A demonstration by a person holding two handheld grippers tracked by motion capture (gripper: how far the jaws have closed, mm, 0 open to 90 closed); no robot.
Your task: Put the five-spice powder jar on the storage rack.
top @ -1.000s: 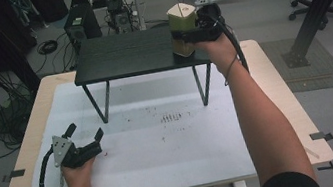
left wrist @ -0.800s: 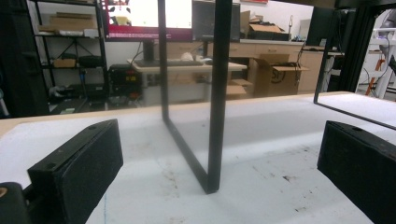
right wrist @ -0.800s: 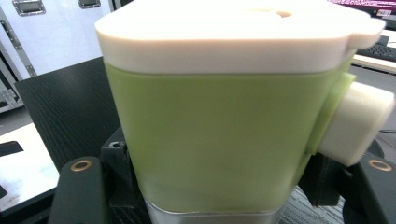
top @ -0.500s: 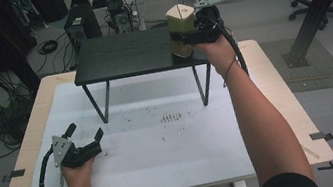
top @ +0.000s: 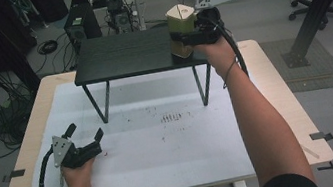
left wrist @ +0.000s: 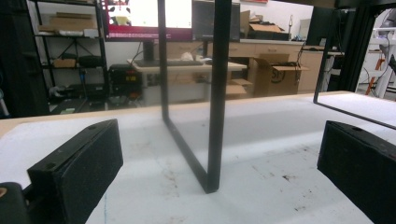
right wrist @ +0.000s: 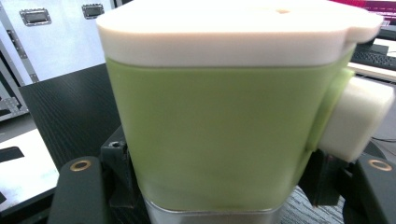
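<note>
Green squarish container [top: 181, 29] with a cream-white lid stands upright on the right end of the low black wood-grain shelf [top: 123, 56] with thin metal legs, which sits at the far side of the white-covered table [top: 162, 144]. The right gripper [top: 186, 37] is clamped on this container: its two black jaws press against the lower green body from either side, and the person's right hand [top: 213, 48] holds the tool just behind it. In the right gripper view the green wall [right wrist: 215, 135] is very near, with the white lid above, a white block sticking out at the right side, and a silvery band at the base; black jaw parts flank it at bottom left and bottom right.

The left gripper [top: 83, 132] rests low on the white table surface near the person's side, well apart from the container. Its jaws stand spread wide with nothing between them; in the left gripper view a black shelf leg [left wrist: 212, 116] rises farther off between them.
</note>
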